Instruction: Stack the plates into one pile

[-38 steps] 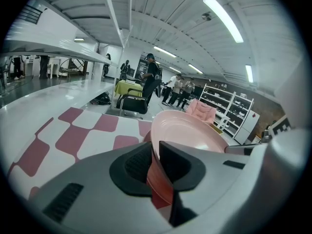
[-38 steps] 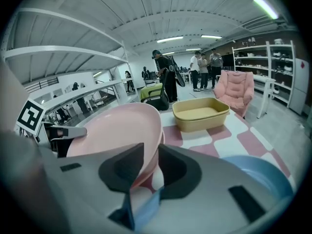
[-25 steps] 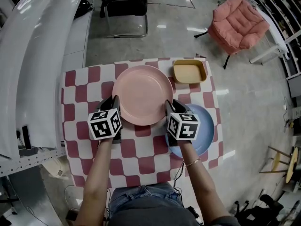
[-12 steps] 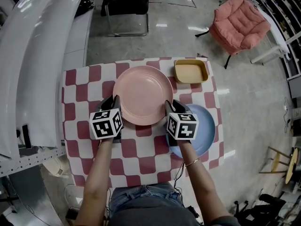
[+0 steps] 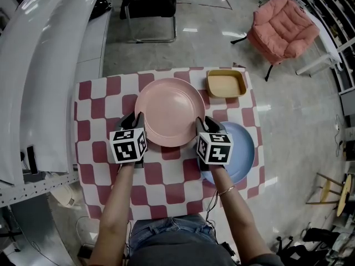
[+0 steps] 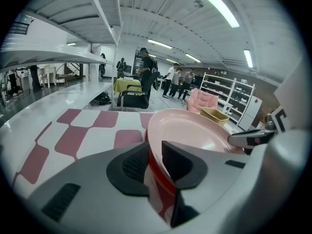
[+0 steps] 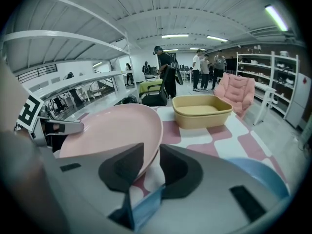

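Left gripper point(image 5: 135, 117): jaws just eased apart, loose around the pink plate point(image 5: 170, 111) at its near-left rim. It lies flat, face up, round, on the table point(image 5: 91, 111). Right gripper point(image 5: 202, 122) stands slack round its near-right rim, above the blue plate point(image 5: 242, 151).

**Two plates and a dish share the bench**

The bench point(image 5: 89, 148) fills the middle of the frame. One plate point(image 5: 169, 111) lies at its centre, toward the far edge. The second plate point(image 5: 244, 154) lies just beside it at the lower right, near the bench's right edge. A dish point(image 5: 226, 83) sits at the far right corner, near the first plate. On the floor behind, a chair point(image 5: 148, 7) stands at top centre and an armchair point(image 5: 283, 24) at upper right.
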A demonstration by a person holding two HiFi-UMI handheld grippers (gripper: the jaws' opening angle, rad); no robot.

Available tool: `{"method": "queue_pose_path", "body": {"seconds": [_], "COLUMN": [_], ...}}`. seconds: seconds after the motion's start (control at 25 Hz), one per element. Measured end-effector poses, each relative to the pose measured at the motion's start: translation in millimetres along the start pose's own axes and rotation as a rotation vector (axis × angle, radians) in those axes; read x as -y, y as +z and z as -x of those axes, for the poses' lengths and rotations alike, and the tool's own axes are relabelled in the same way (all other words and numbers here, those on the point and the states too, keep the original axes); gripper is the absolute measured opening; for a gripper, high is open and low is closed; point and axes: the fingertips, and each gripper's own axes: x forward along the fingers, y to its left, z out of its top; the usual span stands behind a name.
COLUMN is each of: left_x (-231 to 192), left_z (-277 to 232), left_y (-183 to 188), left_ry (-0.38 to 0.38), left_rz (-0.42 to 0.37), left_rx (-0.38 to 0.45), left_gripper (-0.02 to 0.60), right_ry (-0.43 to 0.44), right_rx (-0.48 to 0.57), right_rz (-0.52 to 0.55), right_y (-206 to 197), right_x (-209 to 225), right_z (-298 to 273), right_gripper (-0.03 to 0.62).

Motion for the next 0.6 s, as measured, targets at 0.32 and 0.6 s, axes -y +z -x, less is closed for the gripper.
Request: {"method": "queue_pose_path", "body": {"seconds": [0.32, 0.6], "left_x": [-1.0, -0.8], "left_z": [4.8, 19.5], "left_y": [-1.1, 2.4], "left_ry": [-0.008, -0.020], "left_rz": [-0.023, -0.022], "left_rx": [-0.005, 0.028], "left_gripper": [0.112, 0.112], "right_ry": [-0.030, -0.050], "right_rx": [0.038, 0.079], "right_rz": [-0.001, 0.004], "right_y": [5.4, 11.4], "right_x": [-0.2, -3.6], "right_z": [7.4, 21.8], "right_gripper": [0.100, 0.100]}}
